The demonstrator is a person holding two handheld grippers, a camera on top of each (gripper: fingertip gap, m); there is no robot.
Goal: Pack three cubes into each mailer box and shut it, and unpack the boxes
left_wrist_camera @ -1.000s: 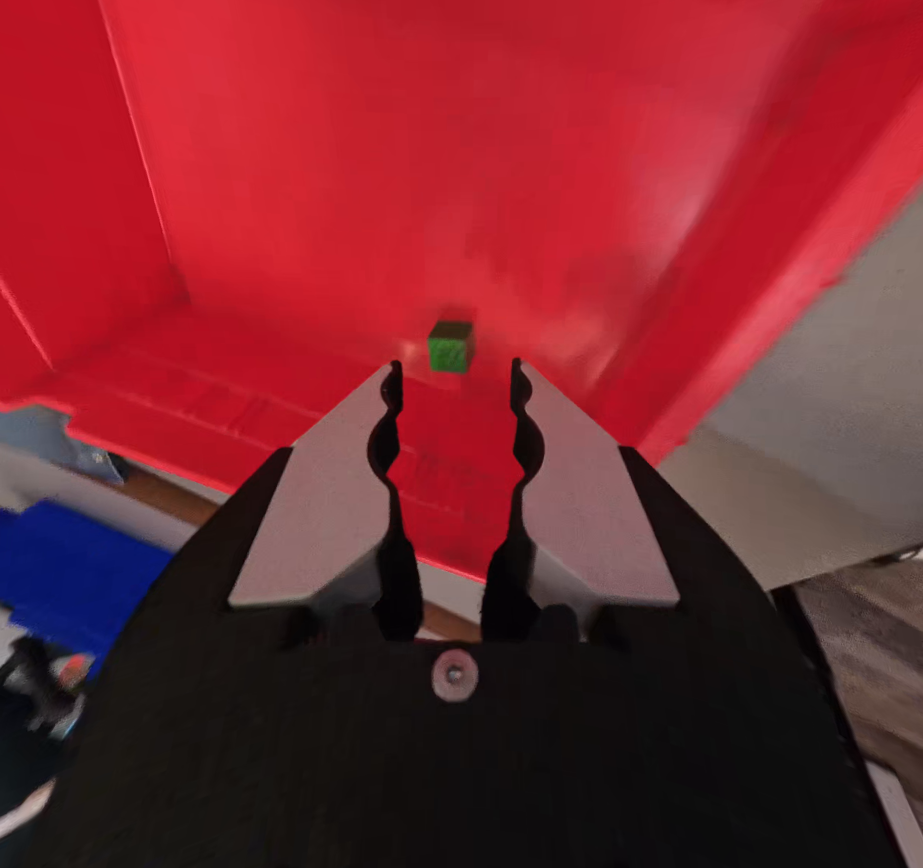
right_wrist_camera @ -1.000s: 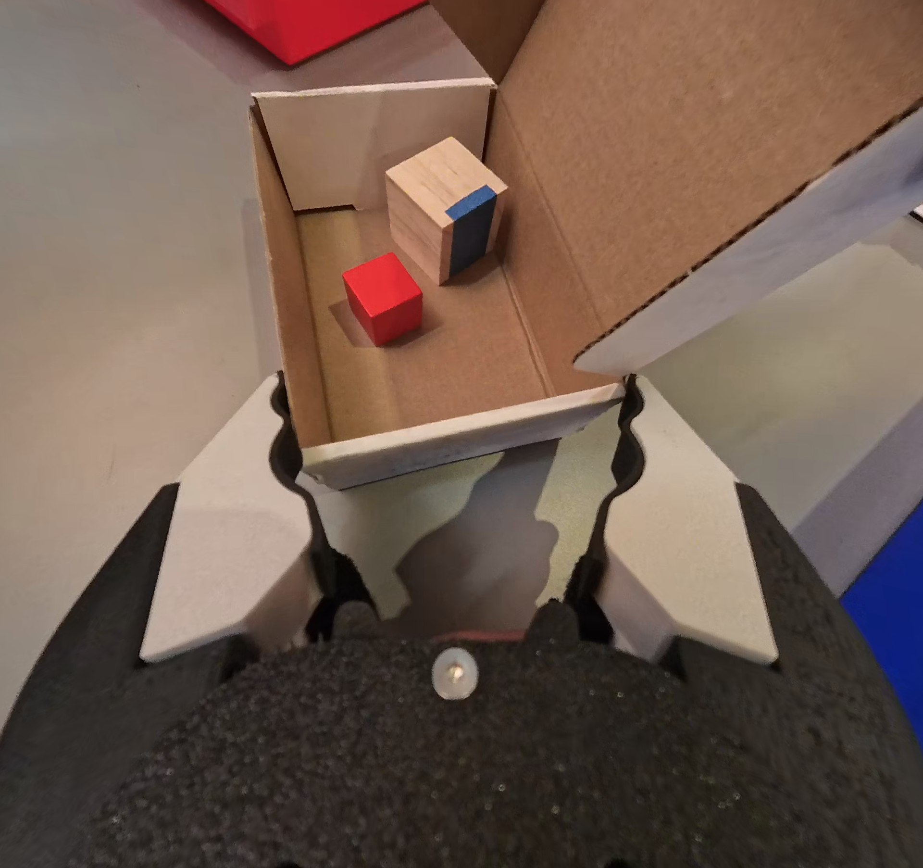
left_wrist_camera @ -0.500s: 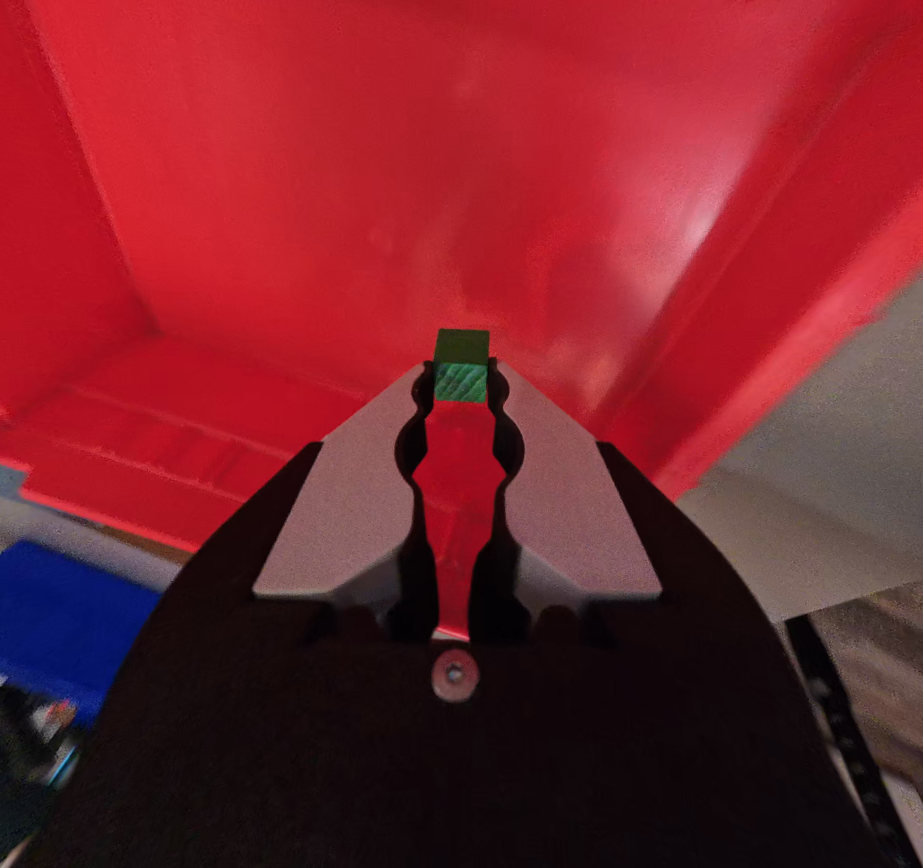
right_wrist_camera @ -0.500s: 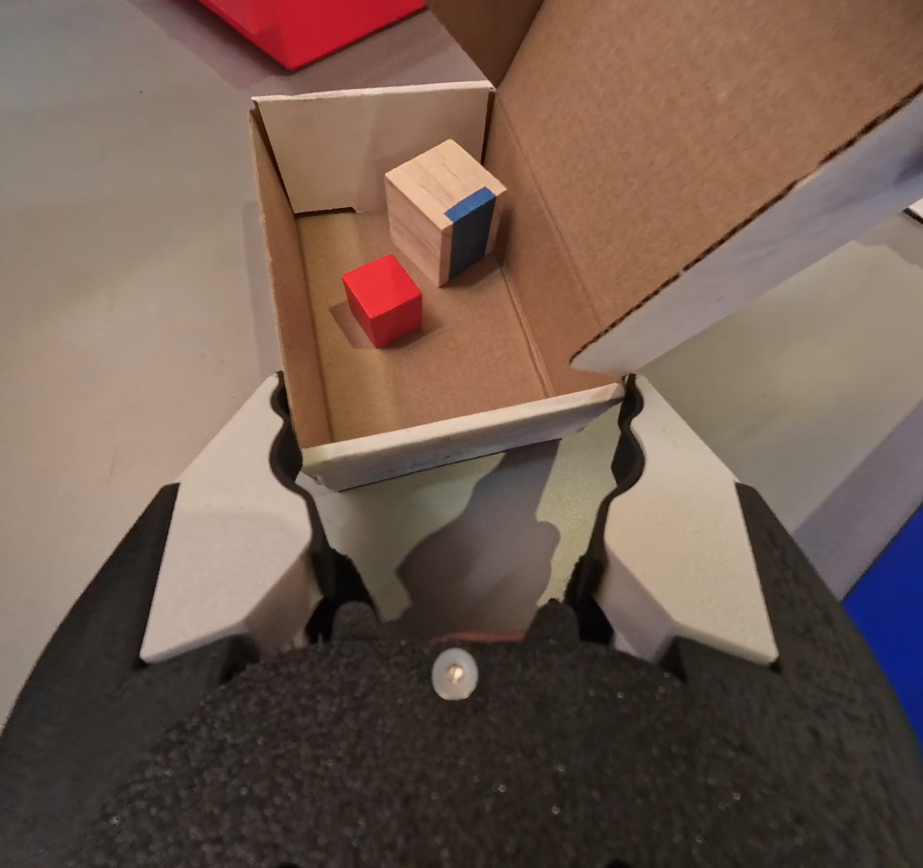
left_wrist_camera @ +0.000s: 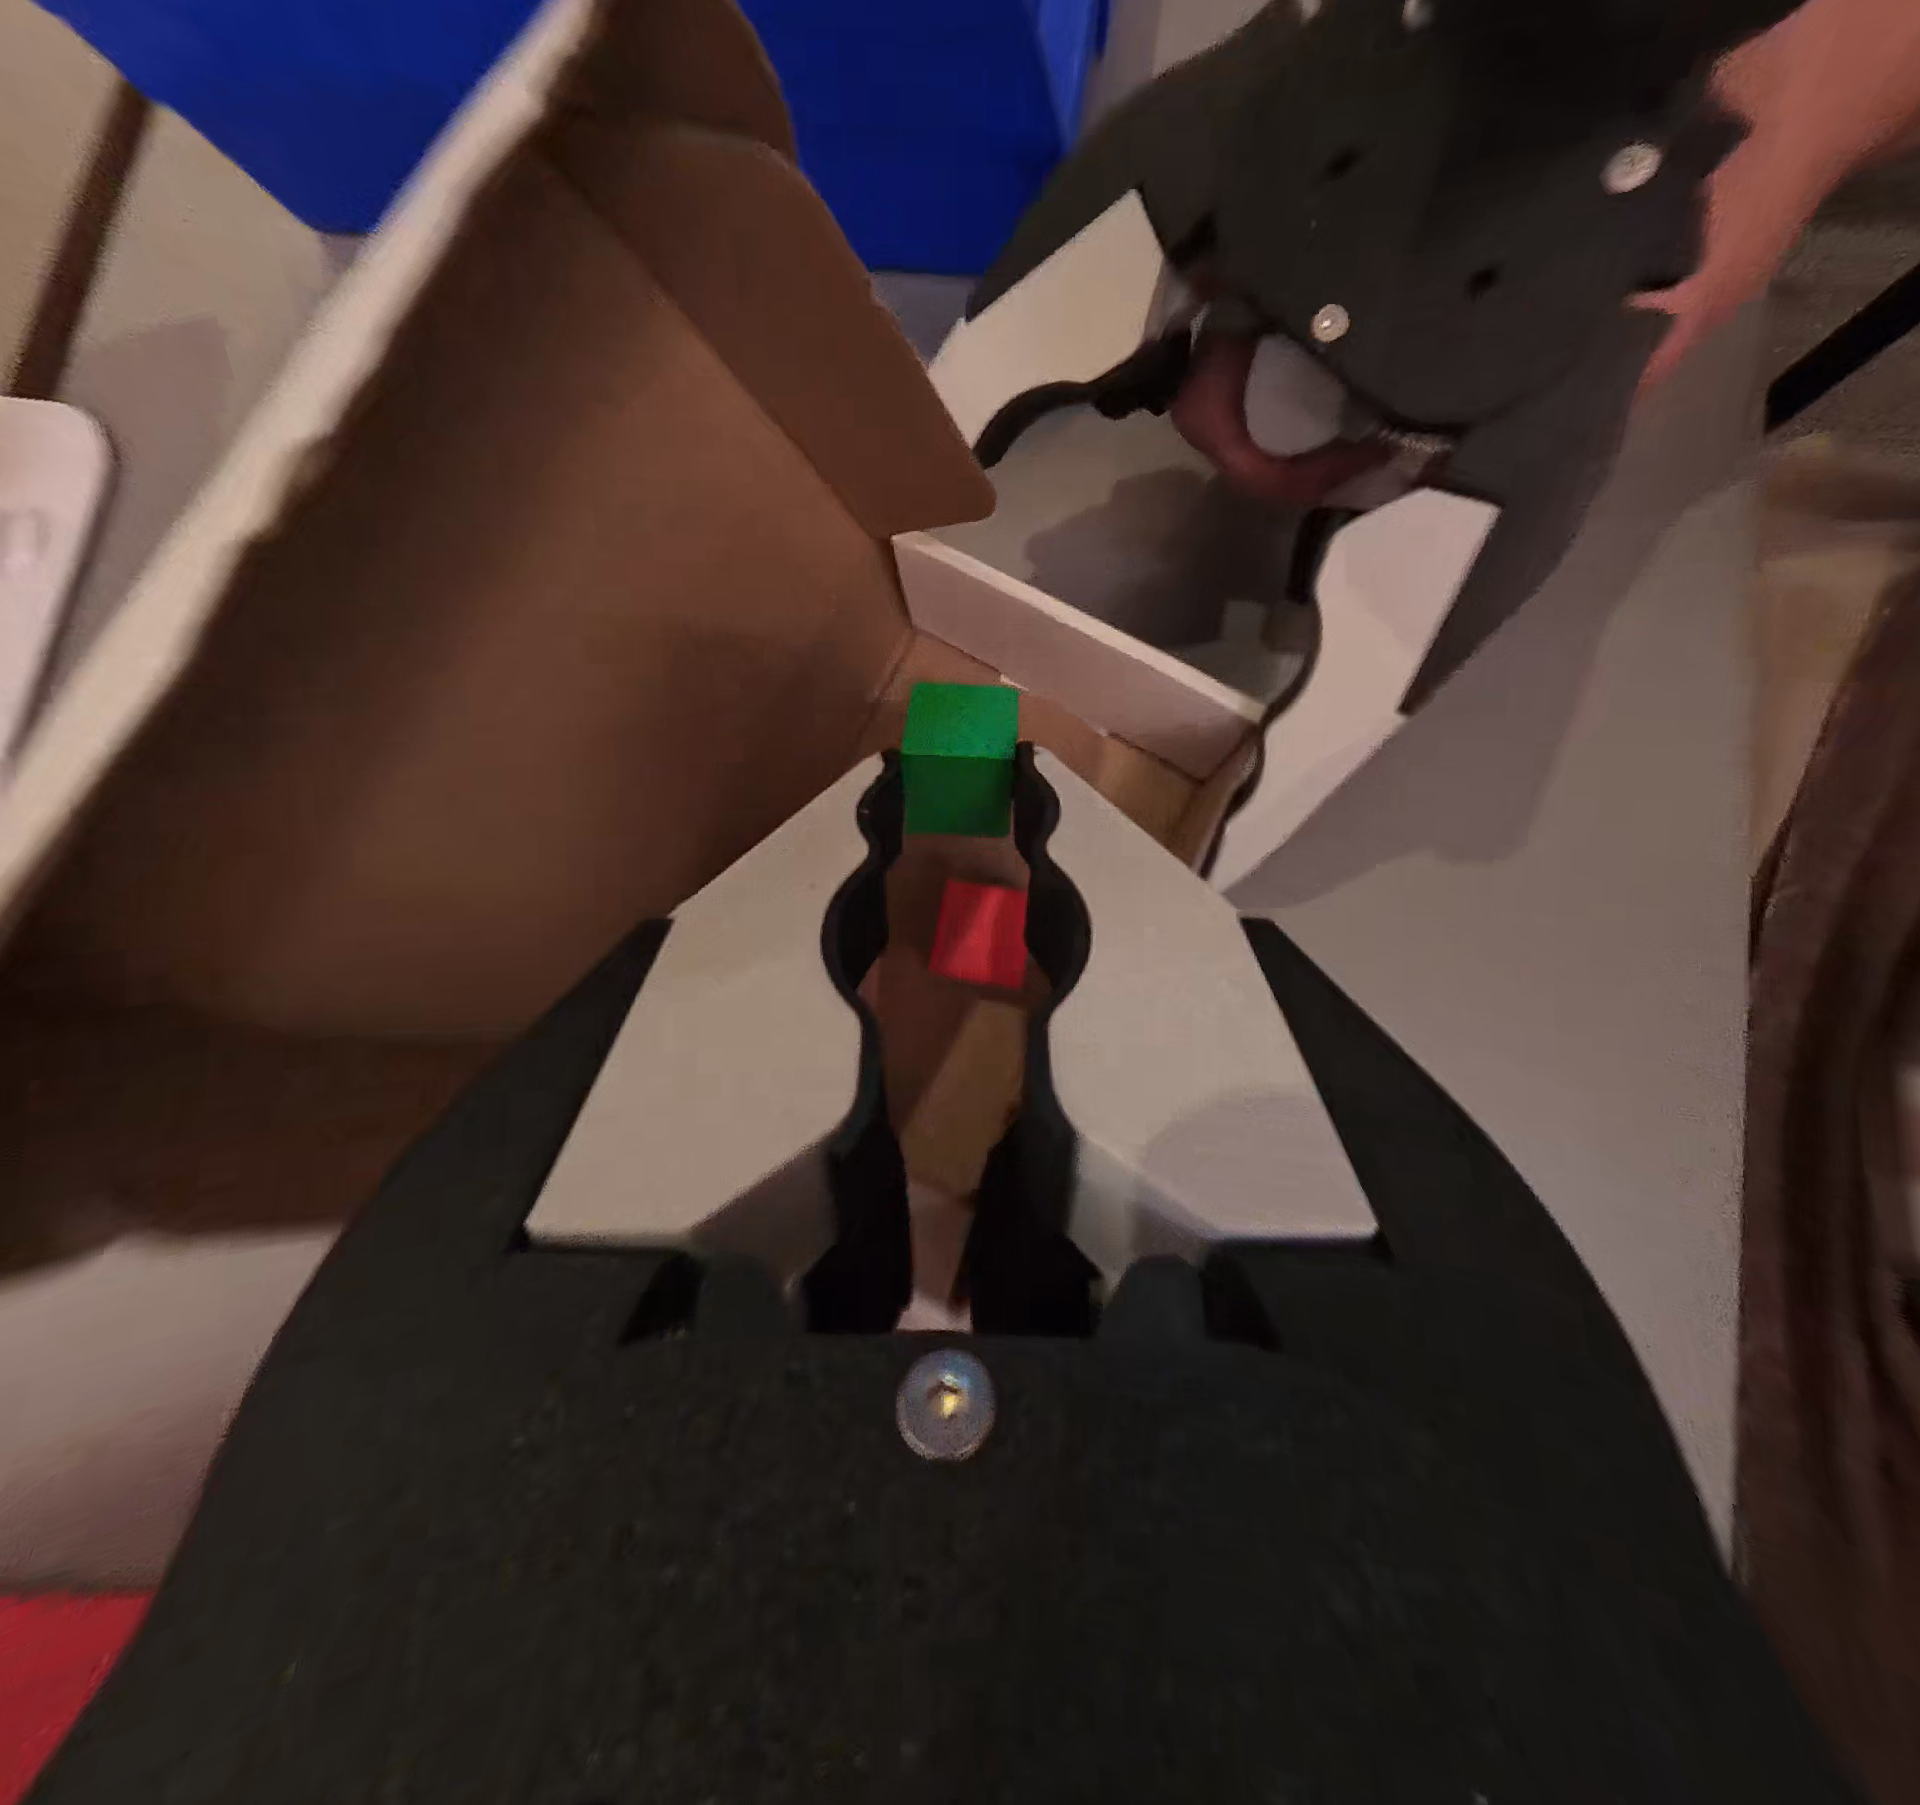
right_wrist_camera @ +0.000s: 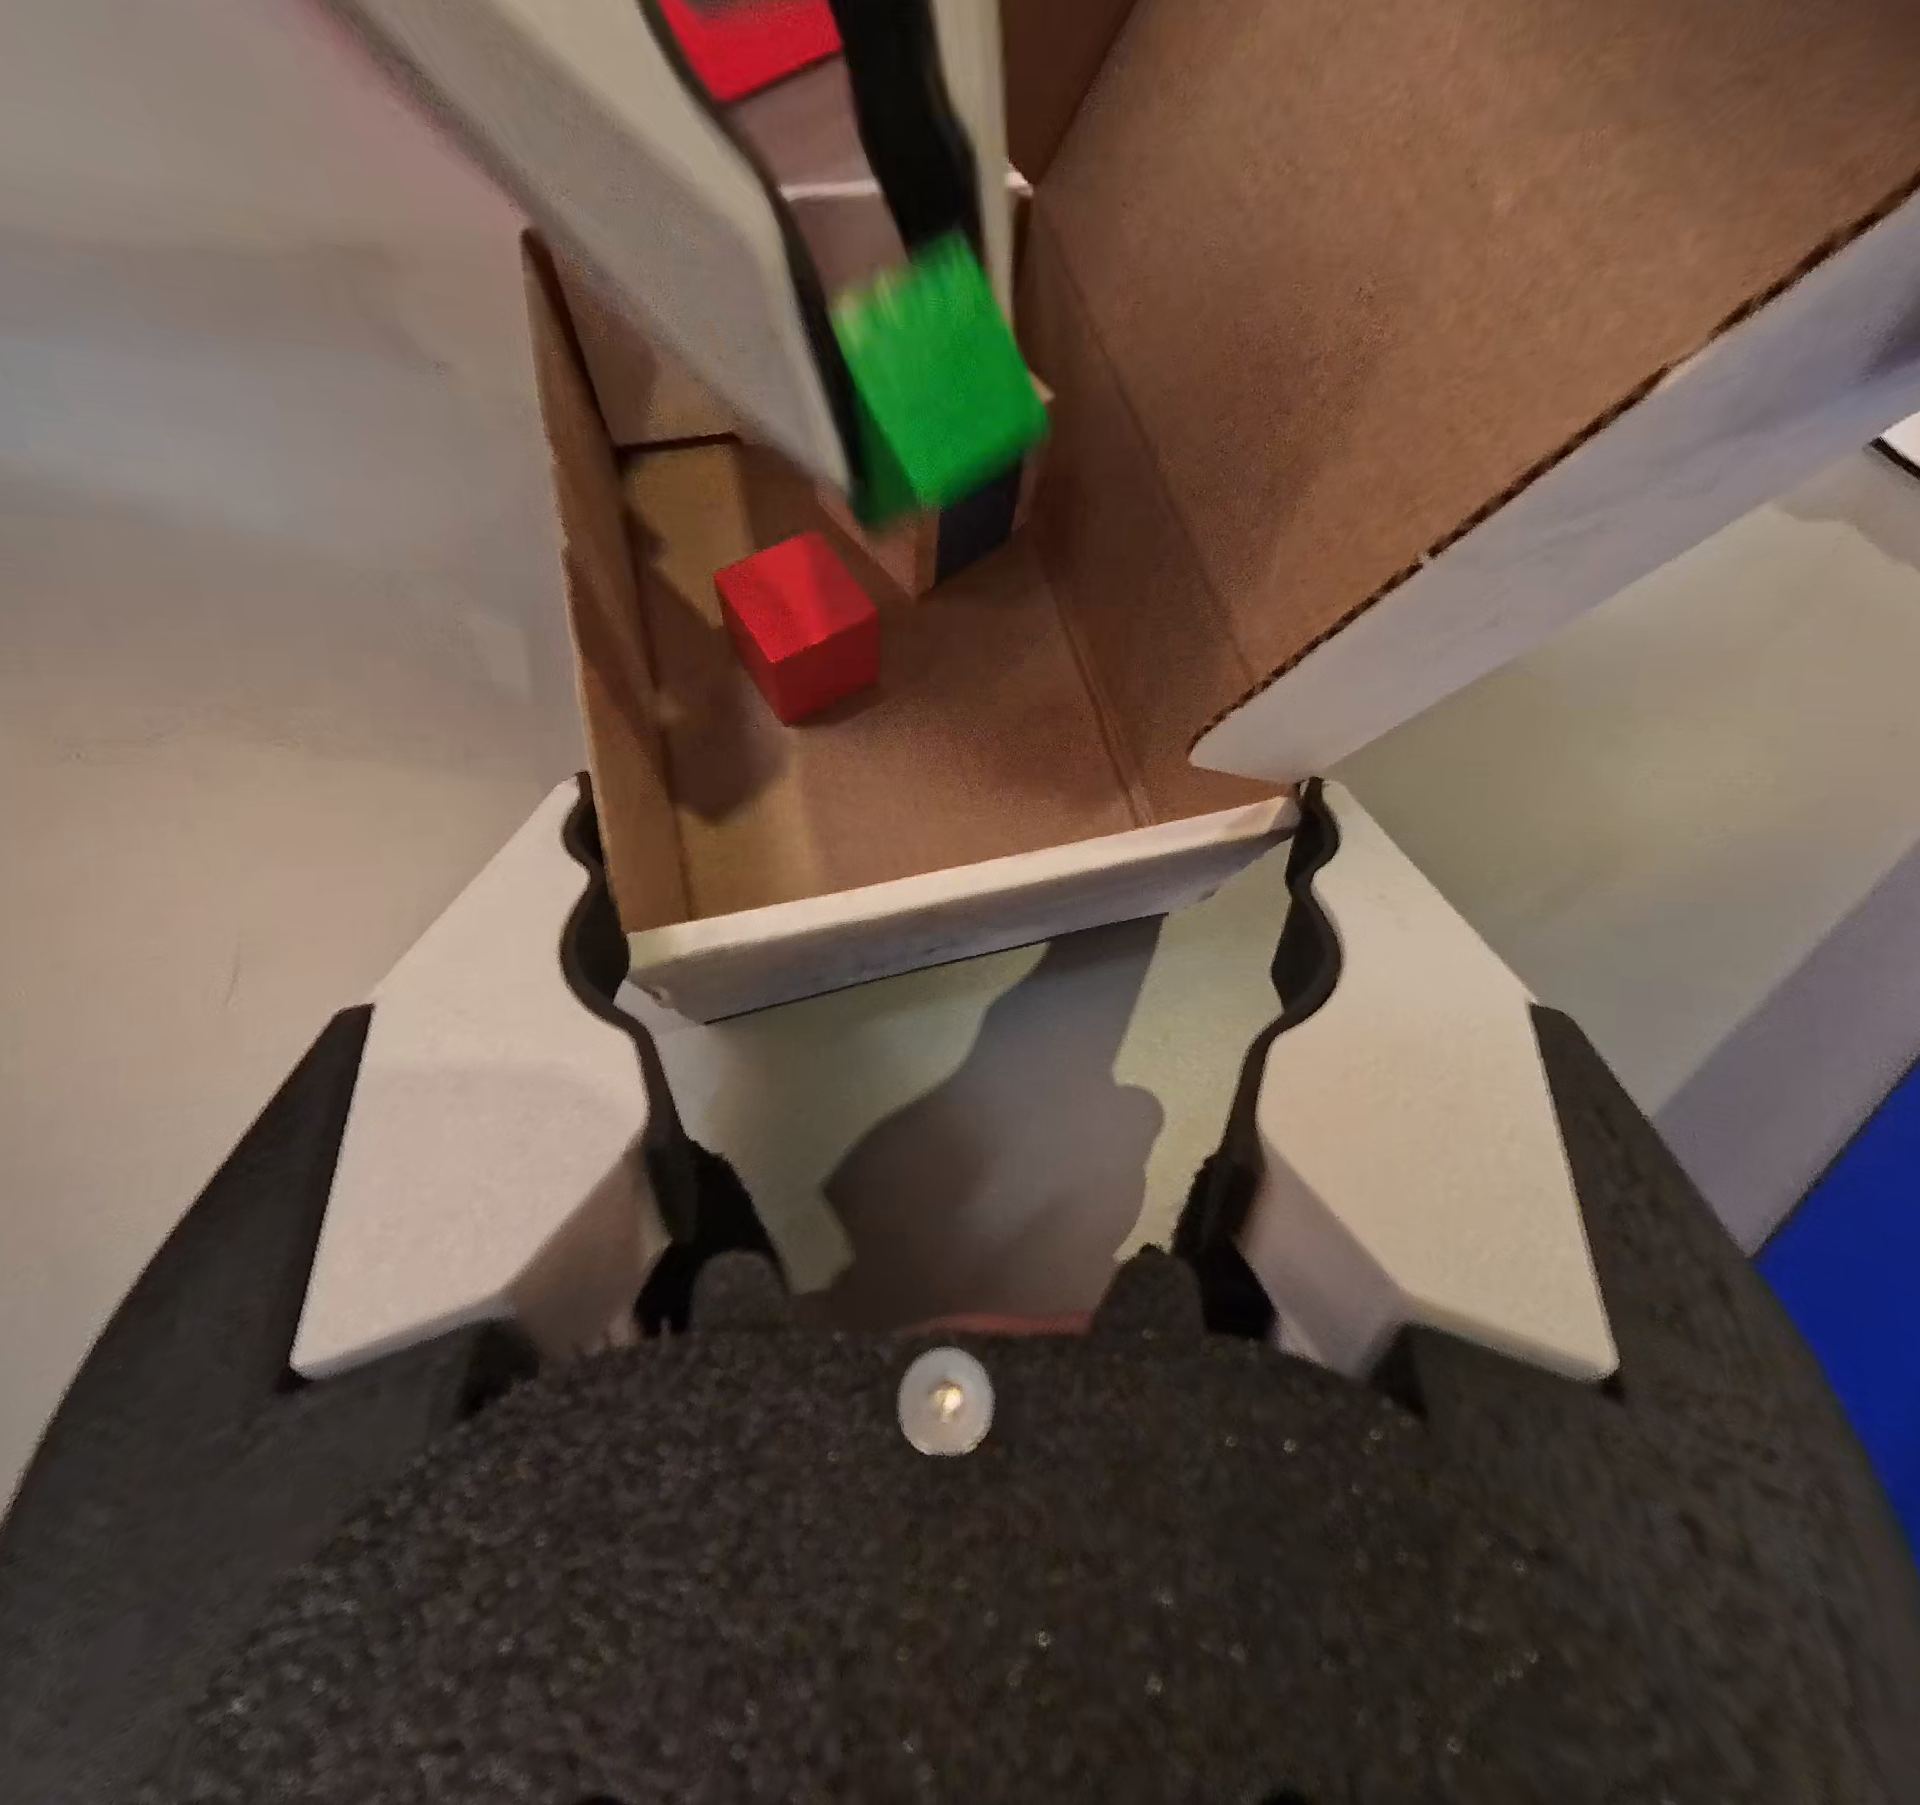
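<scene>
My left gripper [left_wrist_camera: 958,768] is shut on a small green cube [left_wrist_camera: 958,763] and holds it over the open cardboard mailer box [left_wrist_camera: 1081,643]. In the right wrist view the green cube [right_wrist_camera: 940,405] hangs blurred above the box's far end. A red cube [right_wrist_camera: 800,628] lies on the box floor. A wooden cube with a blue face [right_wrist_camera: 977,540] is mostly hidden behind the green one. My right gripper [right_wrist_camera: 943,820] is open, with its fingertips either side of the box's front wall [right_wrist_camera: 935,924]. The lid [right_wrist_camera: 1351,301] stands up on the right.
A blue bin [left_wrist_camera: 883,41] stands behind the box and shows at the lower right in the right wrist view [right_wrist_camera: 1849,1236]. A red bin [right_wrist_camera: 748,41] shows between the left gripper's fingers. A hand [left_wrist_camera: 1787,124] holds the right gripper [left_wrist_camera: 1210,560]. The table [right_wrist_camera: 260,508] is grey. About 6 cm separates my left fingertips from the lid [right_wrist_camera: 1351,301].
My left gripper shut on the green cube inside the red bin, then carried it out and over the mailer box. My right gripper has stayed at the box's front wall.
</scene>
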